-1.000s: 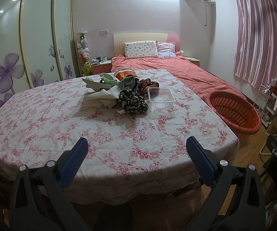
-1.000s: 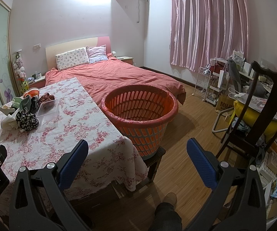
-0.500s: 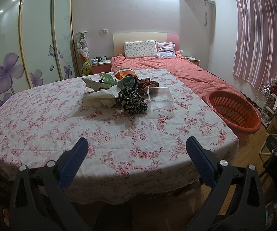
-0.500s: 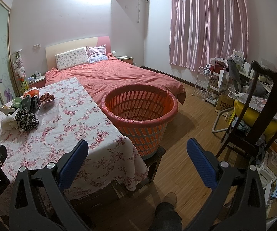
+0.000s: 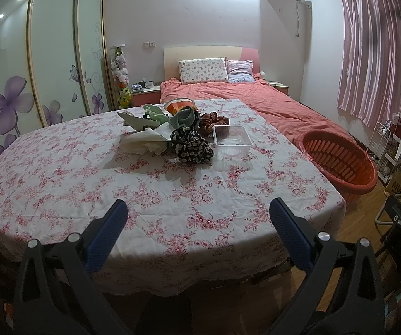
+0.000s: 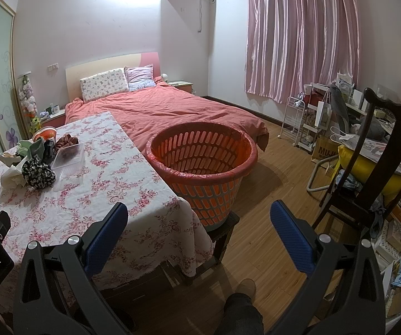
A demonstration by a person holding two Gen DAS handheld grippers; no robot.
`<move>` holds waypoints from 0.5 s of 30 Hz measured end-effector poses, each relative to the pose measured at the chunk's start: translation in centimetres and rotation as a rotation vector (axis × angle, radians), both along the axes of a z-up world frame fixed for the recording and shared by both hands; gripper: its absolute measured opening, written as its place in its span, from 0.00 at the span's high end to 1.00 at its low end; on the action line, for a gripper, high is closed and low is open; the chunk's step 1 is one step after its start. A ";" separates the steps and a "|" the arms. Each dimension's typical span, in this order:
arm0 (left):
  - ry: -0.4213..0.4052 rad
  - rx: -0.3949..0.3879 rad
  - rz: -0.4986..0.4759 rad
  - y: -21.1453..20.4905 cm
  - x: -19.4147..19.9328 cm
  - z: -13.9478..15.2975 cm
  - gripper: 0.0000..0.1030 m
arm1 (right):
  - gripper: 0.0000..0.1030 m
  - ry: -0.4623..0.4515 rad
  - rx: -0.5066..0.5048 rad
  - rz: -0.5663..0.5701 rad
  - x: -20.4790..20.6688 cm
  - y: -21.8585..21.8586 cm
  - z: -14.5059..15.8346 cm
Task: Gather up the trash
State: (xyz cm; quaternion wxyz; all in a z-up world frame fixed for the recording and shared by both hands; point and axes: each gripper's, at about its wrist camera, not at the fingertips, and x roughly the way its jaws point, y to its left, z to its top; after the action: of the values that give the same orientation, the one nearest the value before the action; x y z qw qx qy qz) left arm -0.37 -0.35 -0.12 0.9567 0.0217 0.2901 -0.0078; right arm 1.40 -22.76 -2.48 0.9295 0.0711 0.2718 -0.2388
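Observation:
A heap of trash lies at the far middle of the floral-clothed table [image 5: 74,173]: crumpled white paper [image 5: 144,141], a black flowered wad [image 5: 190,146], a clear plastic tray [image 5: 231,139], a greenish wrapper [image 5: 155,115] and an orange packet [image 5: 178,104]. The same heap [image 6: 37,159] shows far left in the right wrist view. An orange slotted basket [image 6: 201,164] stands on a low stool beside the table's right edge. My left gripper [image 5: 197,219] hangs open over the table's near edge. My right gripper [image 6: 199,217] is open too, near the table's corner and the basket.
A bed with a coral cover [image 6: 158,109] lies behind the table. A dark wooden chair [image 6: 373,167], a white wire rack [image 6: 295,122] and cluttered shelves fill the right side. A person's leg and shoe [image 6: 242,304] stand on the wooden floor. Sliding wardrobe doors [image 5: 47,55] line the left.

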 end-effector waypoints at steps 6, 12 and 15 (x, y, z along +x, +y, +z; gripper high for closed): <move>0.016 0.000 0.010 0.1 0.4 -0.5 0.04 | 0.02 0.006 0.006 0.014 0.3 0.1 -0.1; 0.056 -0.023 0.059 2.3 2.4 -1.5 0.04 | 0.02 0.024 0.024 0.077 2.8 1.3 -0.5; 0.075 -0.041 0.082 3.8 3.5 -2.0 0.04 | 0.02 0.029 0.037 0.124 4.3 2.5 -0.5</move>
State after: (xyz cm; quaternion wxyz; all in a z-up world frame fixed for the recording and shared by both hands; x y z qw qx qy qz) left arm 3.16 3.50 -2.15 0.9449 -0.0102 0.3263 0.0248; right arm 5.67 -20.25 -3.00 0.9370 0.0677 0.2936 -0.1766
